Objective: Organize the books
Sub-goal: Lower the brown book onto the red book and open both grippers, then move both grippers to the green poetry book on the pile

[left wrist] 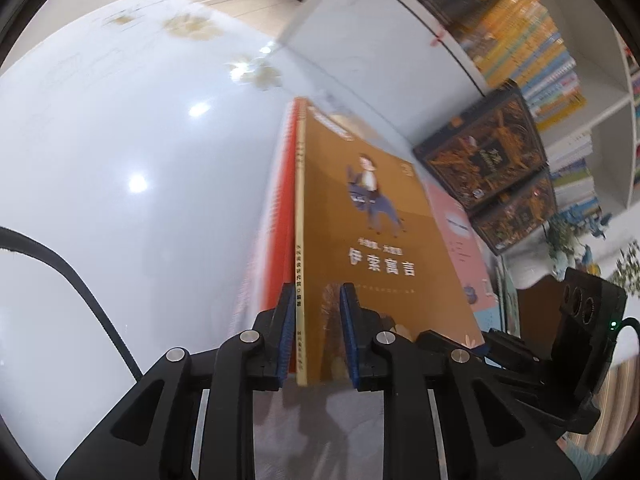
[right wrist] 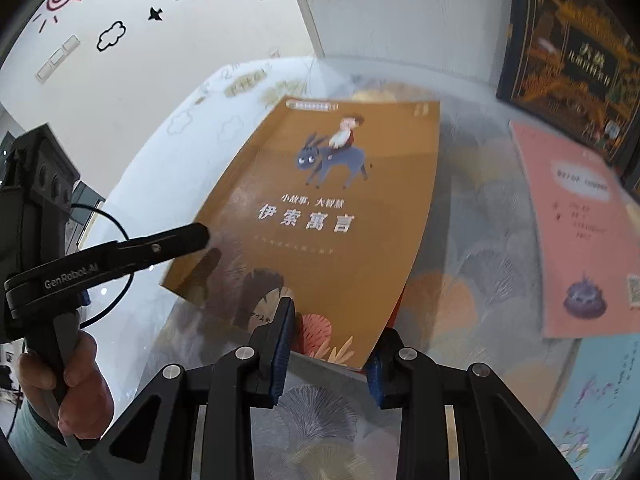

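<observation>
A thin brown book point(right wrist: 320, 200) with a donkey rider on its cover hangs tilted over the table, with a red book point(left wrist: 276, 208) directly under it. My left gripper point(left wrist: 317, 292) is open around the brown book's point(left wrist: 372, 220) spine edge. The spine lies against the left pad and the right pad stands clear of the cover. In the right wrist view its fingers point(right wrist: 176, 244) reach the book's left edge. My right gripper point(right wrist: 330, 332) is shut on the book's near edge, one pad on the cover and the other under the corner, where a red edge point(right wrist: 400, 300) shows.
A pink book point(right wrist: 580, 232) and a pale blue one point(right wrist: 600, 400) lie on the patterned table point(right wrist: 460, 280) to the right. Dark ornate volumes point(left wrist: 484, 152) stand behind them. Packed white shelves point(left wrist: 532, 40) rise at the far right. A hand point(right wrist: 76, 380) holds the left gripper's handle.
</observation>
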A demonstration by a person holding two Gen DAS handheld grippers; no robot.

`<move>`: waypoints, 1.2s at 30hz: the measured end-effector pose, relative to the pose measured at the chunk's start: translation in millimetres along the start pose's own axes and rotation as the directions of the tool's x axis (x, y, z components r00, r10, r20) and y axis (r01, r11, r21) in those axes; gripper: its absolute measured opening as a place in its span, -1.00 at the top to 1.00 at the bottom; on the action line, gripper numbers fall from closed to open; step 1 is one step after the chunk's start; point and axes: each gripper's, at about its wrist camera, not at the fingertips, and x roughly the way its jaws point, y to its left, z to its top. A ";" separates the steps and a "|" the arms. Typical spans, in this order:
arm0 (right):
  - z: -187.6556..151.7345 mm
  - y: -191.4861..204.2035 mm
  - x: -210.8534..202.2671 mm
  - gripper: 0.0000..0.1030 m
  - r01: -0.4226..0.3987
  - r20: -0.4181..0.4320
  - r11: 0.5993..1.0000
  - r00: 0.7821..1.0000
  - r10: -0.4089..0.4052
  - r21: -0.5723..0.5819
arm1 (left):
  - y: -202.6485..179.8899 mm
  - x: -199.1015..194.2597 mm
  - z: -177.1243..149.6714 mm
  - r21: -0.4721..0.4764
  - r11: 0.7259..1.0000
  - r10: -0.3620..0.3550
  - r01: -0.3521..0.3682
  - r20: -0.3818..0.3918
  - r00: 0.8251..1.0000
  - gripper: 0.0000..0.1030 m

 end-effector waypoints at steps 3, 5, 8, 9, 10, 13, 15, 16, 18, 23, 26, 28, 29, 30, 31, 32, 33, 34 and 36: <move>-1.2 2.3 3.5 0.40 0.000 0.007 1.000 1.000 0.001 -0.008 | 10.0 -9.9 -2.7 -0.041 0.999 -0.010 0.010 0.020 1.000 0.63; -0.9 2.6 4.2 0.40 -0.017 0.010 1.000 1.000 0.017 0.003 | 9.5 -16.8 -3.2 -0.033 0.999 0.015 -0.014 0.034 0.999 0.59; -2.0 0.1 7.7 0.38 -0.038 -0.005 0.999 0.999 0.038 0.020 | 2.8 -23.8 -3.2 -0.013 1.000 0.027 -0.027 0.042 0.999 0.59; -3.6 -2.4 8.7 0.33 -0.052 -0.020 0.998 0.998 0.052 0.036 | 0.5 -24.9 -2.9 -0.009 1.000 0.028 -0.028 0.043 0.999 0.59; -5.2 -5.6 7.7 0.30 -0.066 -0.027 0.996 0.997 0.067 0.056 | -3.8 -27.0 -3.4 -0.001 1.000 0.029 -0.029 0.046 0.999 0.59; -13.9 -13.8 0.0 0.27 -0.097 -0.040 0.989 0.994 0.102 0.108 | -17.5 -29.1 -6.1 0.022 0.999 0.027 -0.028 0.046 0.999 0.59; -28.8 -21.0 -8.7 0.27 -0.104 -0.055 0.986 0.992 0.112 0.132 | -29.0 -29.5 -9.3 0.037 0.999 0.021 -0.023 0.039 0.999 0.59; -35.6 -24.0 -12.3 0.27 -0.109 -0.057 0.984 0.991 0.118 0.141 | -36.8 -29.9 -11.9 0.048 0.999 0.020 -0.022 0.036 0.999 0.59; -56.0 -34.9 -25.1 0.27 -0.123 -0.048 0.977 0.990 0.133 0.175 | -52.0 -31.3 -17.4 0.072 0.997 0.021 -0.024 0.033 0.999 0.54; -100.7 -62.6 -59.4 0.27 -0.145 0.001 0.951 0.989 0.150 0.273 | -91.5 -37.7 -36.5 0.123 0.992 0.001 -0.004 0.024 1.000 0.42; -120.1 -78.5 -78.1 0.27 -0.147 0.027 0.943 0.989 0.145 0.299 | -118.2 -39.2 -53.7 0.138 0.990 -0.007 0.005 0.017 1.000 0.11; -134.7 -90.6 -94.2 0.27 -0.141 0.046 0.941 0.990 0.134 0.307 | -133.4 -40.0 -64.5 0.149 0.989 -0.014 0.011 0.017 1.000 -0.10; -142.9 -99.2 -101.7 0.27 -0.139 0.054 0.940 0.990 0.128 0.313 | -144.5 -39.6 -72.1 0.159 0.987 -0.016 0.013 0.015 1.000 -0.21; -151.4 -107.5 -109.5 0.27 -0.137 0.061 0.937 0.990 0.124 0.322 | -150.5 -39.5 -77.2 0.163 0.986 -0.017 0.014 0.013 1.000 -0.24; -160.6 -115.6 -118.0 0.27 -0.136 0.068 0.934 0.990 0.120 0.331 | -161.8 -37.3 -85.0 0.172 0.985 -0.020 0.018 0.006 1.000 -0.25; -170.4 -126.0 -126.2 0.27 -0.135 0.077 0.929 0.990 0.115 0.345 | -173.7 -33.6 -92.9 0.183 0.983 -0.021 0.021 -0.004 1.000 -0.25; -181.5 -136.5 -135.2 0.27 -0.133 0.084 0.923 0.990 0.110 0.360 | -180.9 -31.6 -98.8 0.189 0.982 -0.020 0.021 -0.009 1.000 -0.25; -192.4 -148.8 -144.4 0.26 -0.131 0.091 0.917 0.990 0.104 0.377 | -193.8 -26.2 -106.8 0.200 0.980 -0.019 0.023 -0.022 1.000 -0.25; -213.5 -174.1 -160.1 0.26 -0.124 0.102 0.899 0.991 0.089 0.420 | -217.7 -14.1 -120.1 0.220 0.975 -0.023 0.033 -0.048 0.999 -0.25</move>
